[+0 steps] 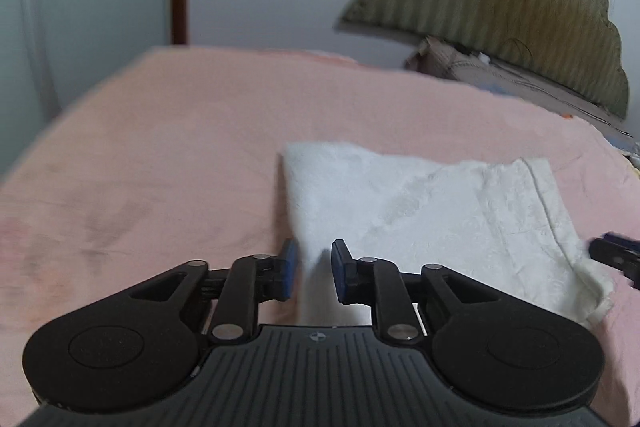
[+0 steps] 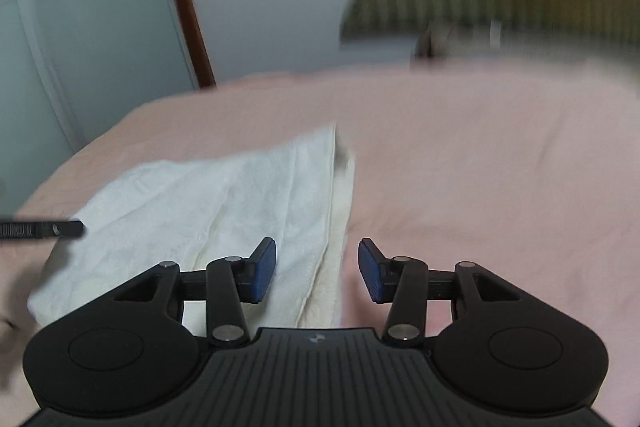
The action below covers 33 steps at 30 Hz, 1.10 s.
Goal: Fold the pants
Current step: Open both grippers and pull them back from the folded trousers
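Your folded white cotton pants [image 1: 432, 211] lie flat on the bed, on the pink bed sheet [image 1: 168, 147]. In the left wrist view they fill the middle and right of the frame. In the right wrist view they sit at the lower left, with their long hemmed edge running up the middle.

Your left hand-held gripper [image 1: 314, 271] sits low in the middle of its frame. Its blue pads are a little way apart. A pinch of white cloth pokes up between them, but the pads do not look pressed on it. It looks let go.

Your right hand-held gripper [image 2: 316, 269] is open wider. The hemmed edge of the pants lies under the gap between its pads, and nothing is held. Its black tip also shows at the right edge of the left wrist view, next to the crumpled corner of the pants.

Here is what could go wrong, I think. The ridge of cloth between your left pads could snag if you pull back fast. That would drag the top layer and undo the fold. The corner at the lower right of the left wrist view is already bunched up. If you fold over it, you press in a lump. The edges in the right wrist view do not line up all the way, so the next fold may come out crooked. Both views are blurry, so go slow.
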### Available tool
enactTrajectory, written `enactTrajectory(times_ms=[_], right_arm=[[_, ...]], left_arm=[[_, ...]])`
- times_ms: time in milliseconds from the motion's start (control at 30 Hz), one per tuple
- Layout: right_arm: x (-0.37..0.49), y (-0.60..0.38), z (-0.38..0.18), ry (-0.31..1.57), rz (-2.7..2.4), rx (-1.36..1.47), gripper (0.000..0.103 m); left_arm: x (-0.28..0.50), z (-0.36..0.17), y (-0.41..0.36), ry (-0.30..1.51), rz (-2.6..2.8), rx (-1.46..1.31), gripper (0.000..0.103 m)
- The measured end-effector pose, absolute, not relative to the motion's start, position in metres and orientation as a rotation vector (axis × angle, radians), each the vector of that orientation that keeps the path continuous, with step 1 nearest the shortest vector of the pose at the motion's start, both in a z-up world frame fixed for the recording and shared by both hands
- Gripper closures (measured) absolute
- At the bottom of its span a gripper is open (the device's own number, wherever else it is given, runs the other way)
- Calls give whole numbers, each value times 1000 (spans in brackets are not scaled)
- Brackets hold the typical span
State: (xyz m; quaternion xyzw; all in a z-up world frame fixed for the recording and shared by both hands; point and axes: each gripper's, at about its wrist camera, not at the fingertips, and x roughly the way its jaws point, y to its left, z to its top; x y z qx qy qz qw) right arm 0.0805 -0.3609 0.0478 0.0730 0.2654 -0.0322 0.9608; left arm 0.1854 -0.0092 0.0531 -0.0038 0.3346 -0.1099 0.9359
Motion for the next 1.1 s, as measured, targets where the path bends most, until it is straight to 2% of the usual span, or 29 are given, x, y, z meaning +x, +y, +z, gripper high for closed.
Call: enactTrajectory(times_ms=[67,133,200,233,300,367,400,433,467,500,600,667,700,733,800,1000,1100], right_arm=[[63,-347,56,490,47,77,59],[69,-340,48,547,102,74,58],[87,-349,28,645,36,111,59],[90,-357,20,665,-4,151,56],[77,-365,25,645,-39,296,54],[52,-356,43,597,-40,272,53],[39,-349,52,581,-36,242,45],[27,-342,61,571,-36,223,26],[13,-331,71,575,-32,204,17],[3,-322,80,589,-28,185,8],[-30,-292,111,615,16,186,8],[-52,-290,130,563,229,369,8],[-58,-296,133,525,371,514,4],[-60,-303,129,490,480,644,0],[-54,-309,113,467,515,739,0],[-19,-282,27,601,-114,235,0],[-12,-273,0,621,-127,181,0]], left_arm=[[170,59,-9,649,-199,19,53],[172,51,-19,689,-184,80,45],[181,35,-30,769,-172,160,46],[179,33,-28,775,-169,159,50],[160,42,-13,735,-170,112,53],[140,56,-3,695,-193,89,49],[131,62,-1,681,-191,81,47],[118,66,3,668,-191,72,40],[108,71,5,665,-195,70,32],[97,75,5,667,-197,70,29],[69,83,3,694,-223,71,26],[55,84,4,710,-239,62,22],[53,81,6,721,-240,55,19],[50,77,6,731,-233,53,17],[47,64,8,755,-200,44,17],[30,33,2,737,-183,7,18],[23,23,-13,699,-188,58,17]])
